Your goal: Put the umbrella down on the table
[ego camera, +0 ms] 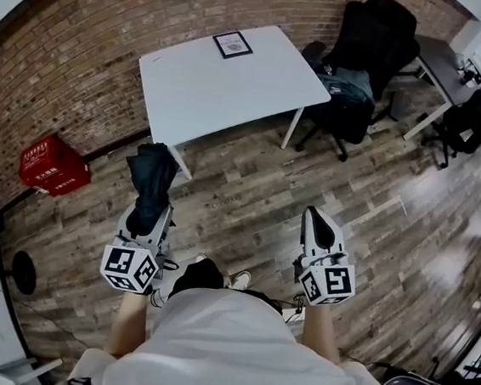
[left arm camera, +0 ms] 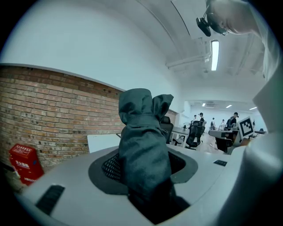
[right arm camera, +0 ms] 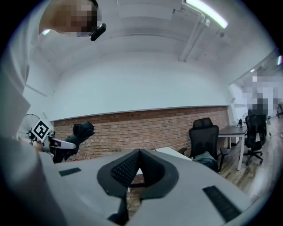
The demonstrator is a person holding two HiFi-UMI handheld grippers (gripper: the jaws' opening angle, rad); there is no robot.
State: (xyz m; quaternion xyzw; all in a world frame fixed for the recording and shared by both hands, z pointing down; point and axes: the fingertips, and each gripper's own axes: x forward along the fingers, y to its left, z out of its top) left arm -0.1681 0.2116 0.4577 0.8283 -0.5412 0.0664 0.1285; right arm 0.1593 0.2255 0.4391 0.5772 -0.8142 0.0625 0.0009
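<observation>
The left gripper (ego camera: pixel 151 214) is pinching the umbrella (ego camera: pixel 151 176) in its fingers, not yet reaching the worktop (ego camera: pixel 234 93) at twelve o'clock; the right gripper (ego camera: pixel 317 225) is pressing its fingers together, empty.

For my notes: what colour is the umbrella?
The umbrella is dark teal; left gripper view shows it best.

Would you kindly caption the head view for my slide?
Left gripper holds a folded umbrella before the white table; right gripper shut, empty.
</observation>
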